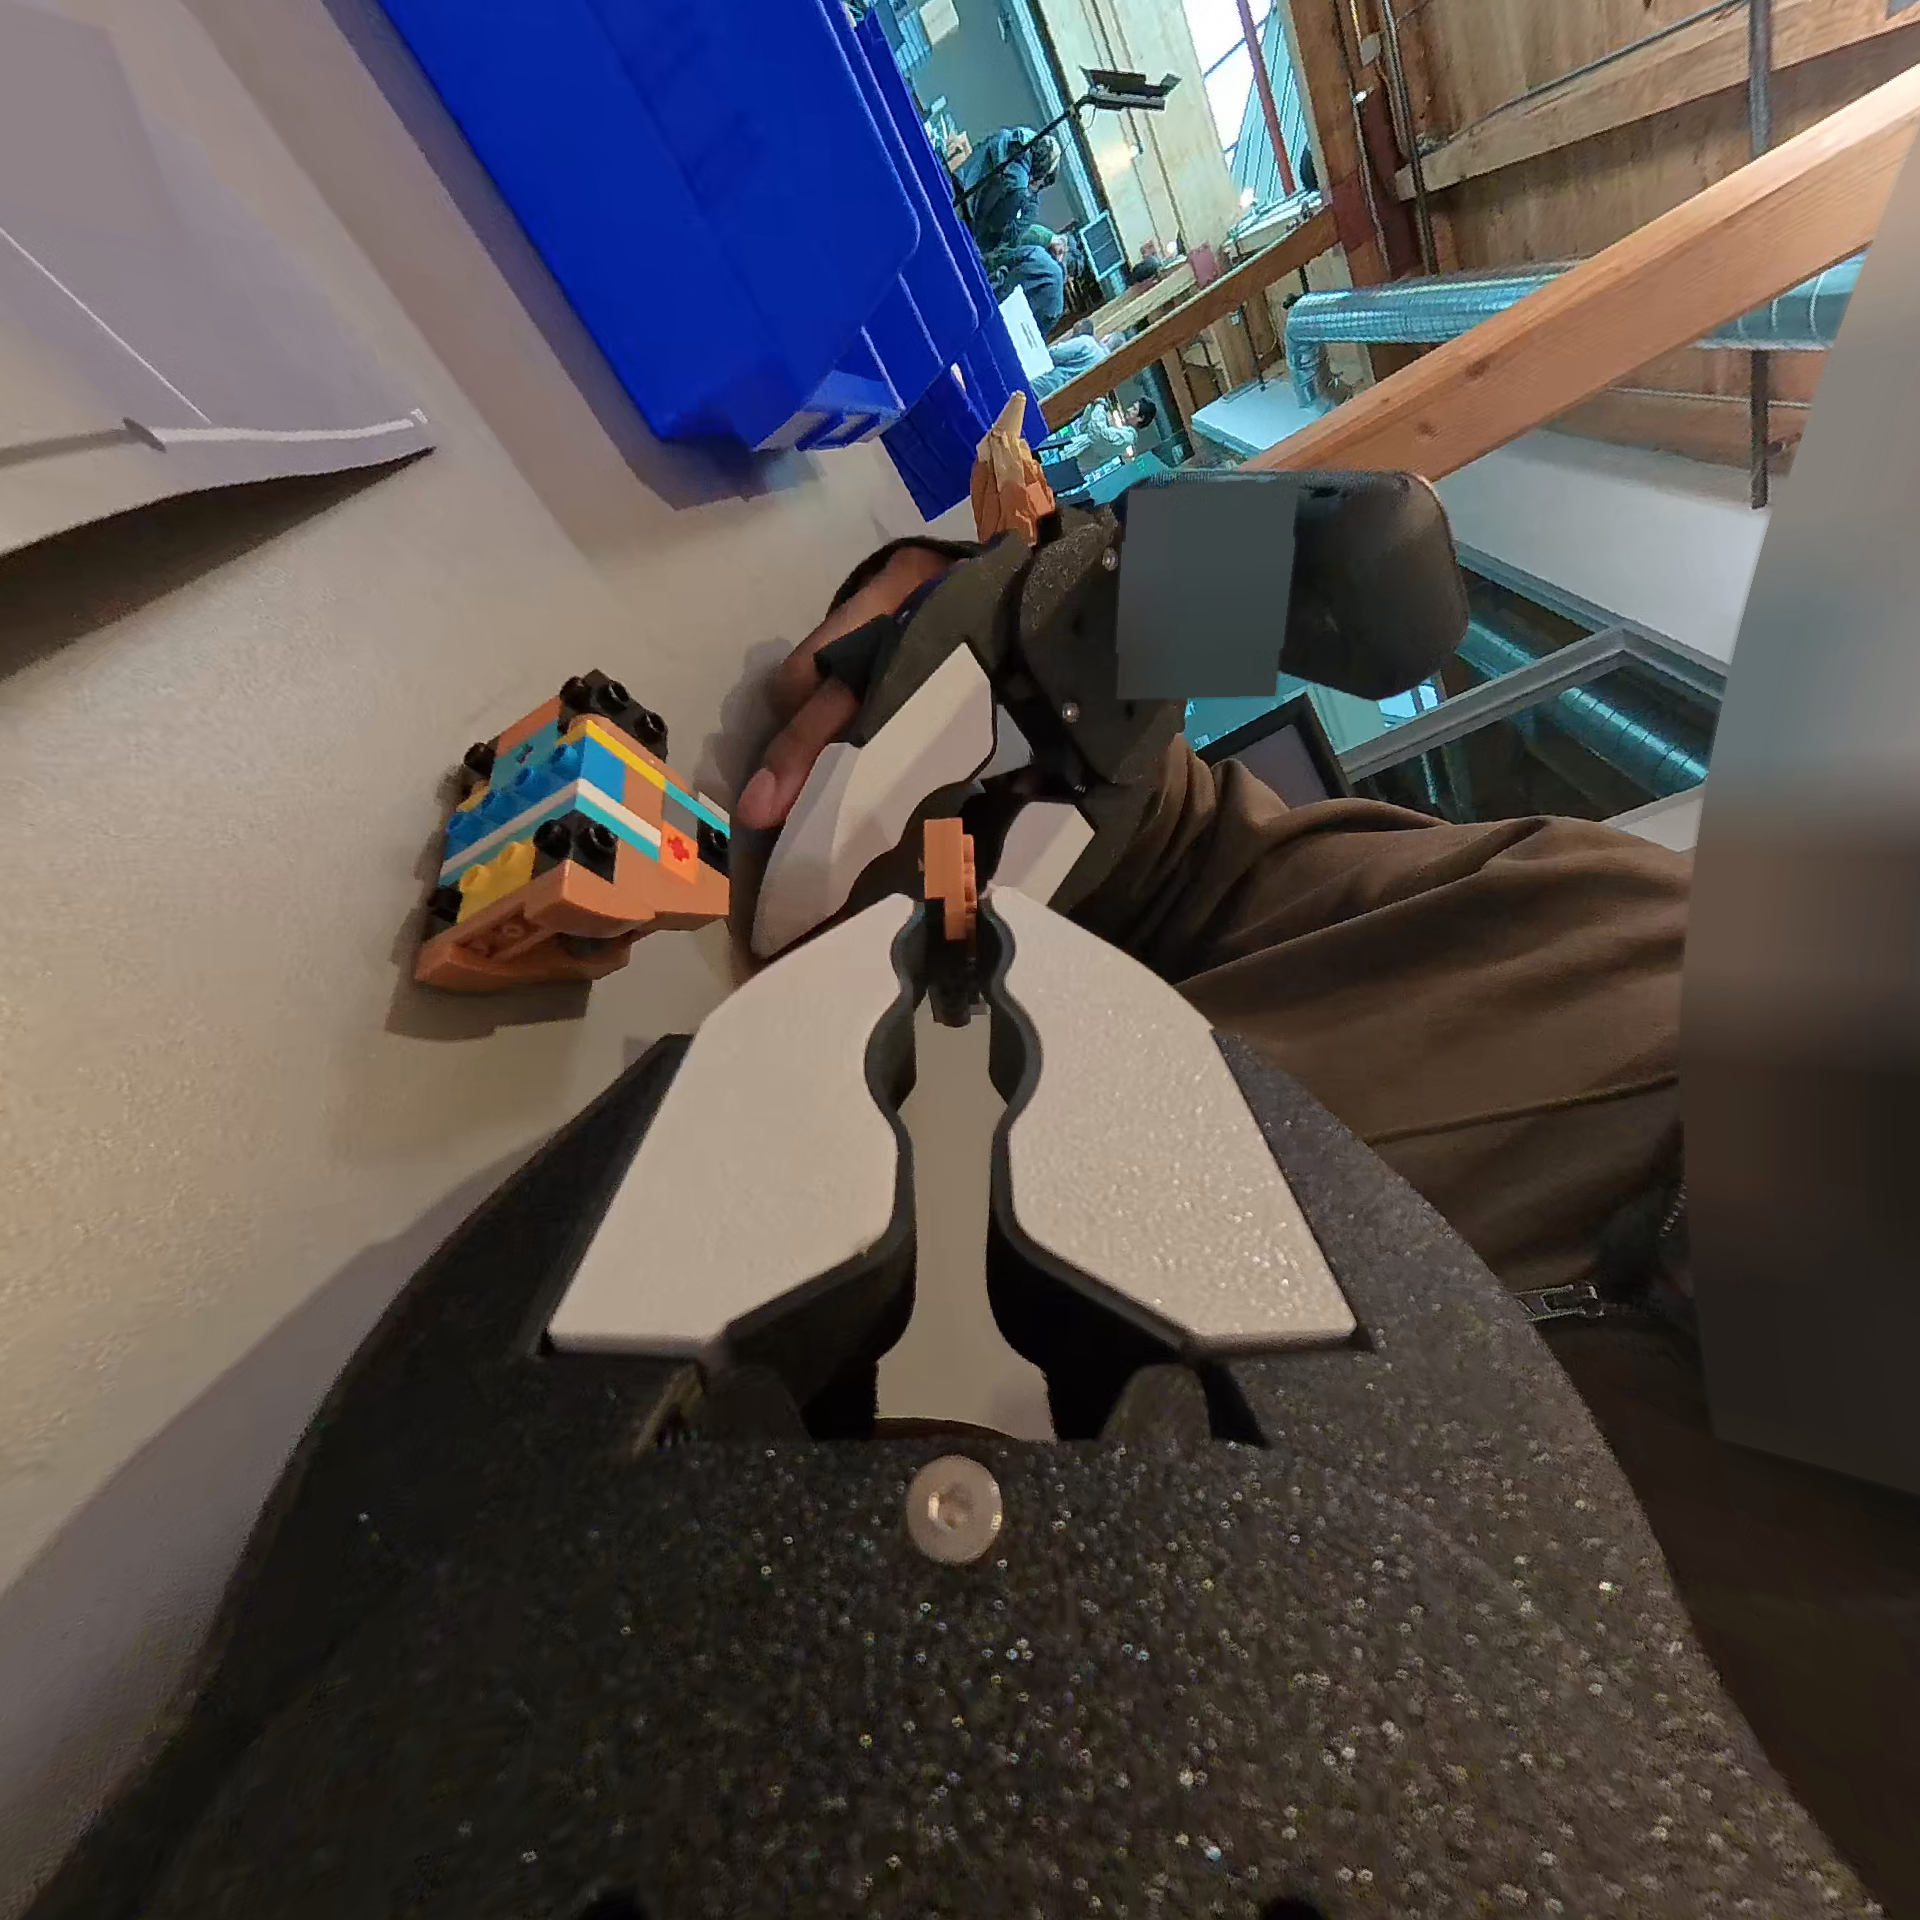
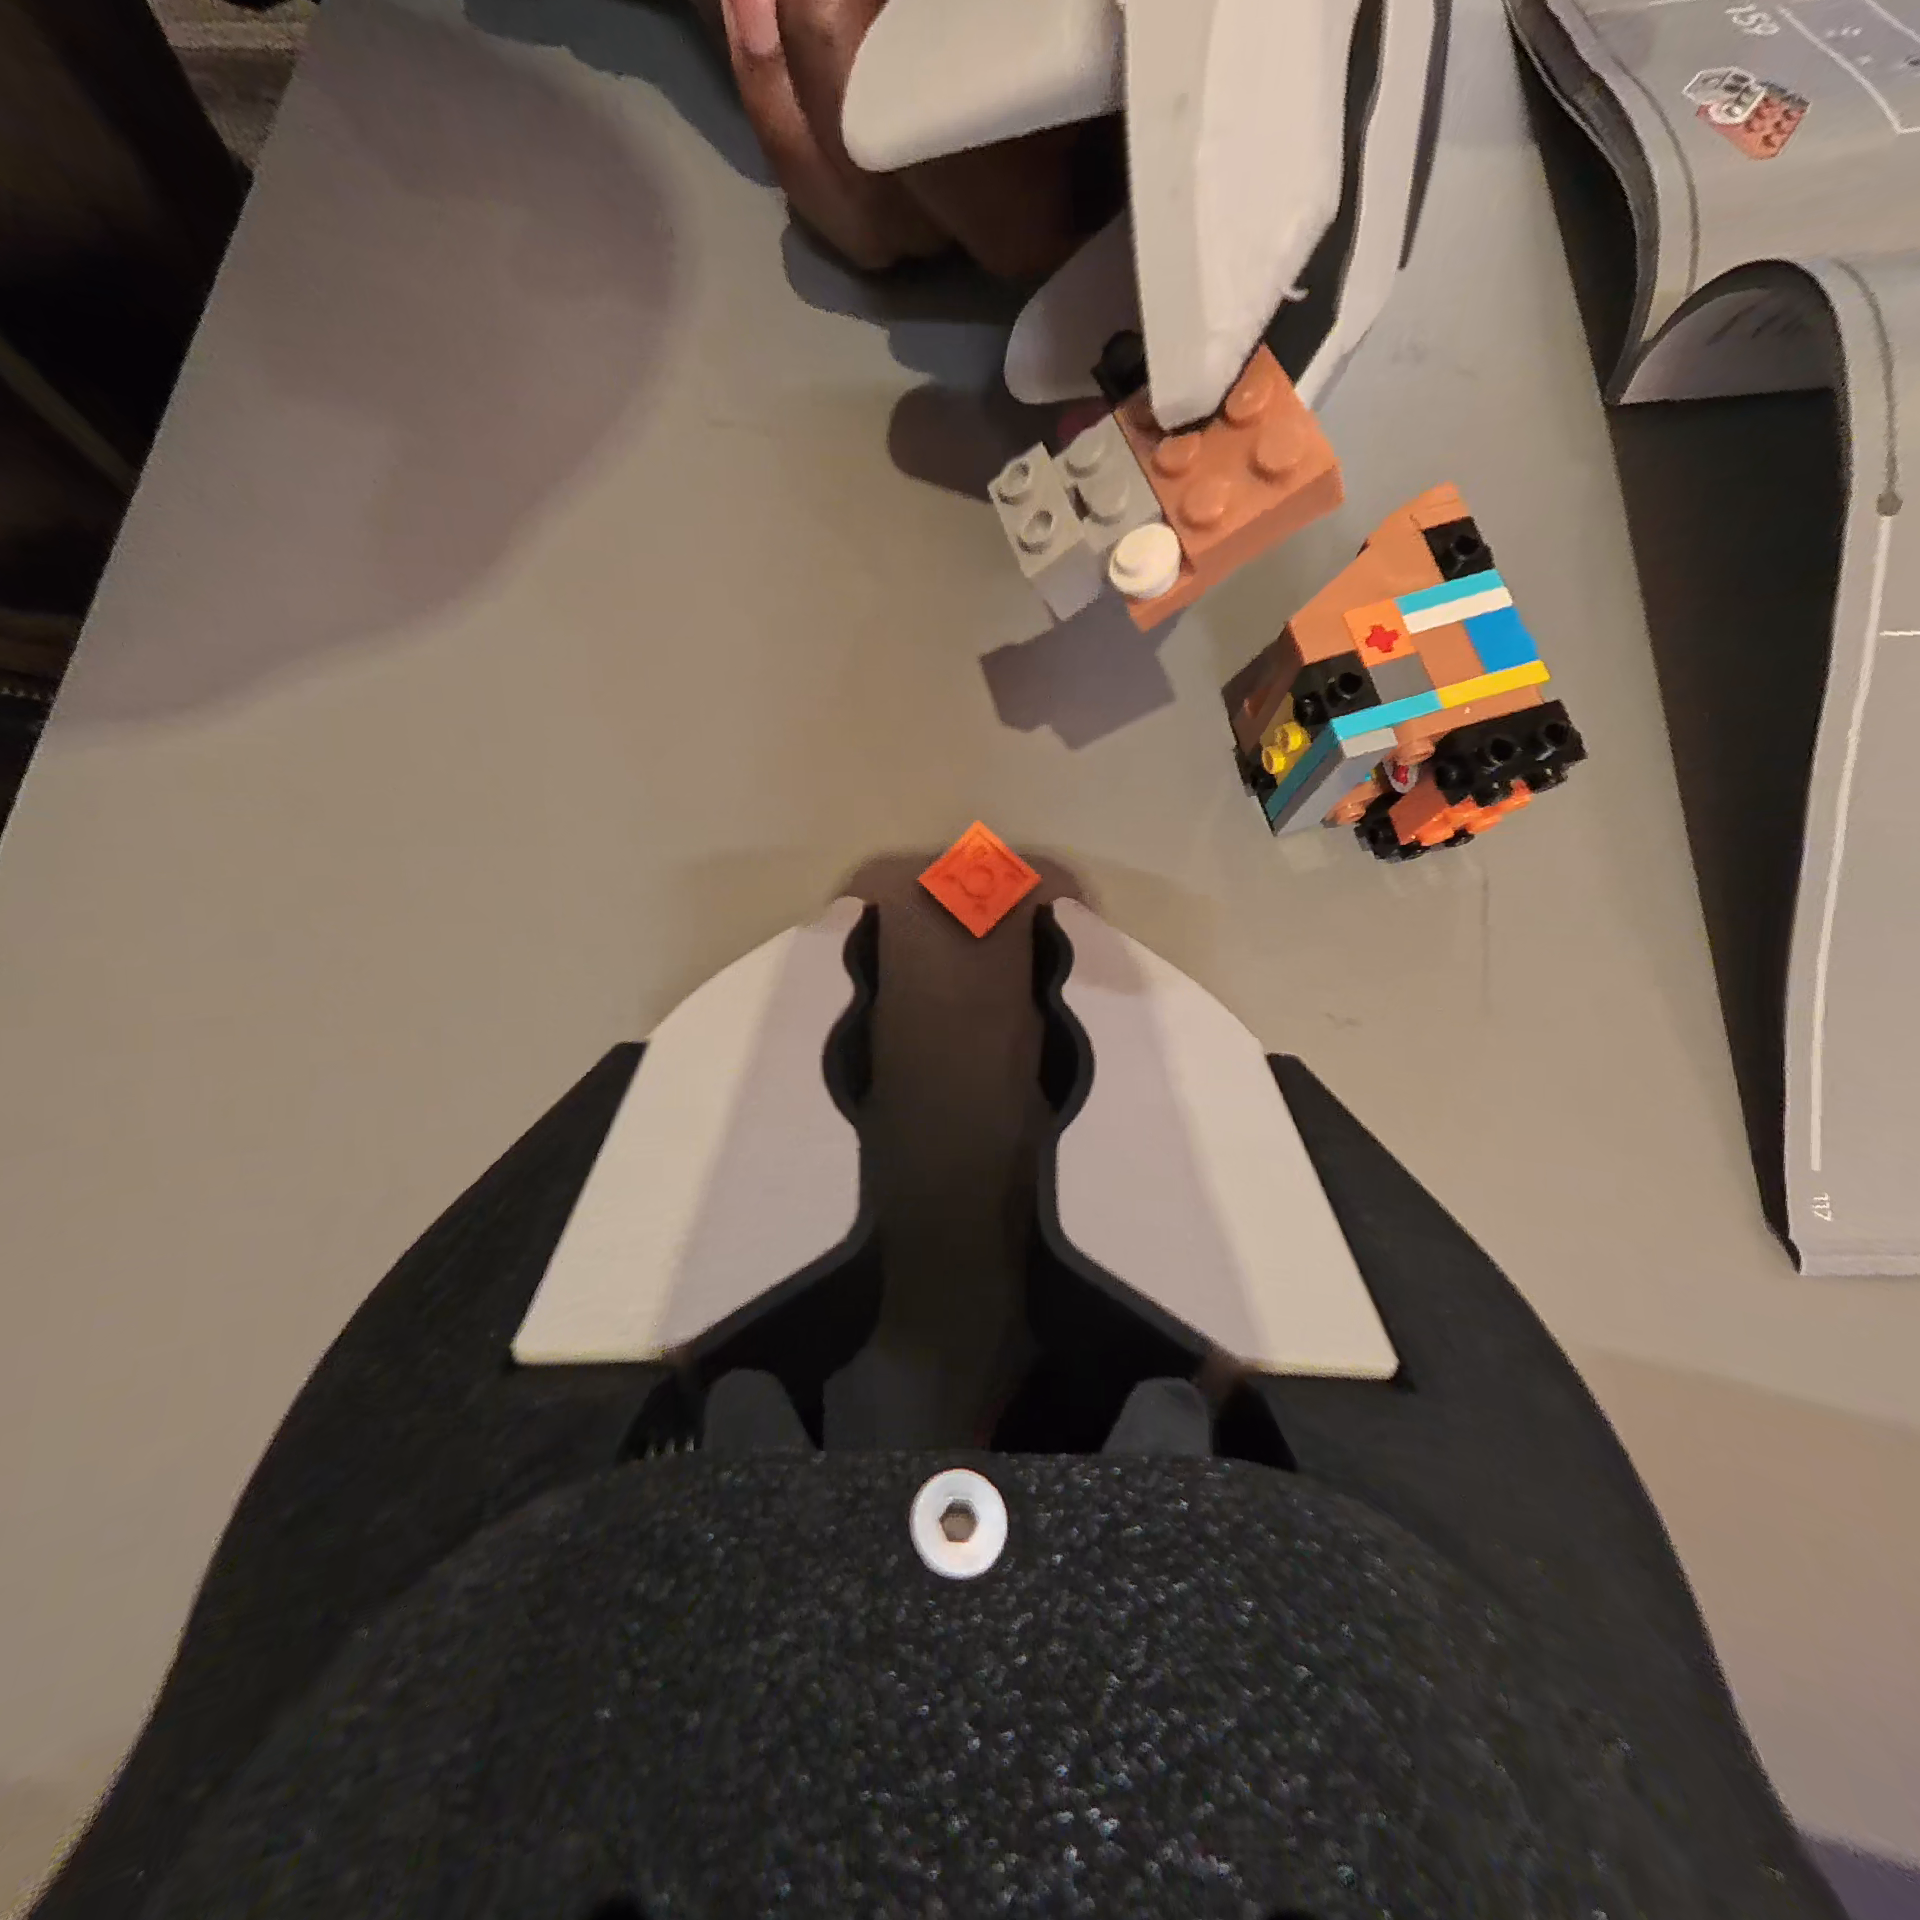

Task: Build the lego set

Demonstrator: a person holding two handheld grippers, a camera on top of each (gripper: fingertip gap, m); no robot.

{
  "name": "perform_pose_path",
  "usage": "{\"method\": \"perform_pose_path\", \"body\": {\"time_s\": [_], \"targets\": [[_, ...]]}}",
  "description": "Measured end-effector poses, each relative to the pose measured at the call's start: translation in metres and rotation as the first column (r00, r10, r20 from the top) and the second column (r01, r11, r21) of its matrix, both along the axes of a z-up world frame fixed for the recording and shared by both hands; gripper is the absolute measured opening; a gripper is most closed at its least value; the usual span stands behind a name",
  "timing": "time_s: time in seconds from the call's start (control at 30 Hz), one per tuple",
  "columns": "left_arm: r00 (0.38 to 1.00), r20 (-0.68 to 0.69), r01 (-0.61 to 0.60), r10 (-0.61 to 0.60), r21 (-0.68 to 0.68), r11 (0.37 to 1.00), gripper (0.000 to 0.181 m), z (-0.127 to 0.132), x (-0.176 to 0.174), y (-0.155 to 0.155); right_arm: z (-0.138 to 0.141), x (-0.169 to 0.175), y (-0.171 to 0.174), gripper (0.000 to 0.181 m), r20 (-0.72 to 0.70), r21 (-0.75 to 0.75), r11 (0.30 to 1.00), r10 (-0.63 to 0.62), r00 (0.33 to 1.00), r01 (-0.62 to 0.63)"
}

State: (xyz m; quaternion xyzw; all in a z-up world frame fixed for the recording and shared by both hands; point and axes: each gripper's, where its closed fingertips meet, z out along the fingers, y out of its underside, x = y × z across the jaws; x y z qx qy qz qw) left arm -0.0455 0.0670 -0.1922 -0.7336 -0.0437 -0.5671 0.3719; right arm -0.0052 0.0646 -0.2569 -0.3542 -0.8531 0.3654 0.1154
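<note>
Left gripper [image 1: 951, 935] is clamped on the small brick piece [image 2: 1164, 488], while the right gripper [image 2: 956, 914], fingers apart, looks set to close on the orange tile [image 2: 978, 878] next.

Speckled black gripper bodies [image 1: 951, 935], pale grey jaws, brown sleeve [image 1: 1403, 966]

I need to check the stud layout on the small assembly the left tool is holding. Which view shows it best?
The right wrist view: the small assembly shows from above, tan brick, grey pieces and white round stud all clear, held by the left tool. The left wrist view shows it only edge-on between the fingers.
</note>
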Motion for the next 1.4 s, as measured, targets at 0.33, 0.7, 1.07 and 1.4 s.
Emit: {"method": "perform_pose_path", "body": {"time_s": [0.33,0.7,1.07,1.4], "targets": [[0.999,-0.018,-0.031,0.031,-0.008,0.999,0.009,-0.002,-0.004,0.002,-0.002,-0.008,-0.004,0.022,-0.01,0.05,0.997,-0.063,0.998,0.064],[0.99,-0.139,-0.007,0.013,0.041,0.999,0.009,-0.005,0.004,0.001,0.067,-0.012,-0.018,0.021,0.016,-0.5,0.859,-0.116,0.993,0.108],[0.999,-0.032,-0.004,0.004,0.014,1.0,0.009,-0.001,0.008,0.001,0.07,-0.023,-0.003,0.021,0.063,-0.58,0.783,-0.231,0.971,0.224],[1.0,0.02,-0.018,0.018,-0.003,1.0,0.009,0.001,0.01,0.002,0.072,-0.031,0.012,0.021,-0.345,-0.216,0.948,-0.296,0.89,0.232]]}}
